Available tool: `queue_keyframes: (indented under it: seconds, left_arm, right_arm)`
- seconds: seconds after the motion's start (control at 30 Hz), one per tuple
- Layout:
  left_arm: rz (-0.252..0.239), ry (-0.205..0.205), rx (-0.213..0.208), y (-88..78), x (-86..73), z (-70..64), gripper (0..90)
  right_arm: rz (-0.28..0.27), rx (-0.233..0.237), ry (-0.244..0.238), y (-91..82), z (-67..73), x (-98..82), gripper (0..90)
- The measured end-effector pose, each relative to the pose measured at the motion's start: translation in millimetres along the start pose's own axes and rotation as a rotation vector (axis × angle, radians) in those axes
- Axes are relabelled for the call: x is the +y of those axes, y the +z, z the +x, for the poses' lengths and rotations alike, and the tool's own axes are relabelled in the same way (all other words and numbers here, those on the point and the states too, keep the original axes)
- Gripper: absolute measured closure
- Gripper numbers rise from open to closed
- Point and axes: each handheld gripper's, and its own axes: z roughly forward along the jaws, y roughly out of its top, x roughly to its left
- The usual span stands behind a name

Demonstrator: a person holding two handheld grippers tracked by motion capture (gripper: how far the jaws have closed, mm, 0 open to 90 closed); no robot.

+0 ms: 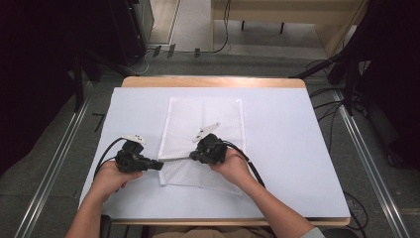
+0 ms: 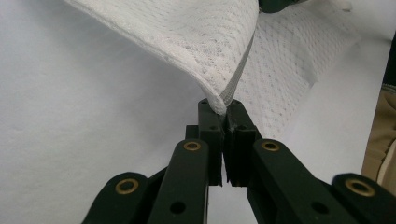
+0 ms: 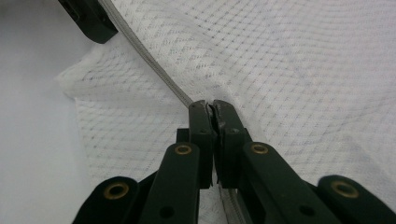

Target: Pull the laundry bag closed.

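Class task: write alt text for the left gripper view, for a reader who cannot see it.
The left claw, shut, pinches the grey-edged corner of a white mesh cloth and lifts it off the white table. The cloth rises up and away from the black jaws, sagging toward the table on the right.

A white mesh cloth (image 1: pixel 205 141) lies on the white table cover (image 1: pixel 287 148), slightly left of the middle, its far edge near the table's far edge and its near part reaching toward the near edge. The left gripper (image 1: pixel 157 165) pinches the cloth's left edge; the right gripper (image 1: pixel 193 157) pinches it further in. A taut grey hem runs between them, lifted off the surface. Both hands come in from the near edge
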Motion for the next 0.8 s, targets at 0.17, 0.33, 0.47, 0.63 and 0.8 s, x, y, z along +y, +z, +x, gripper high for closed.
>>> queue_keyframes:
  seconds: [0.17, 0.33, 0.47, 0.63, 0.8]
  left_arm:
    - [0.005, 0.004, 0.004, 0.0, 0.1, -0.5, 88.0]
    - [0.011, 0.01, -0.002, 0.8, 0.1, -0.3, 88.0]
    - [0.009, 0.01, -0.006, -0.1, -0.1, -1.0, 88.0]
    - [0.008, 0.001, -0.01, 0.4, -0.4, 0.1, 88.1]
    - [0.004, 0.003, -0.008, -0.3, -0.8, 0.1, 88.1]
  right_arm:
    - [0.002, 0.002, 0.002, -2.0, -0.4, -1.7, 89.2]
    - [0.003, 0.007, 0.002, -3.0, -0.6, -3.5, 89.2]
    - [0.006, -0.003, -0.002, -4.6, -0.6, -5.3, 89.2]
    - [0.001, -0.001, 0.017, -6.9, -4.5, -9.8, 89.2]
    - [0.001, -0.008, 0.018, -8.7, -5.5, -12.8, 89.2]
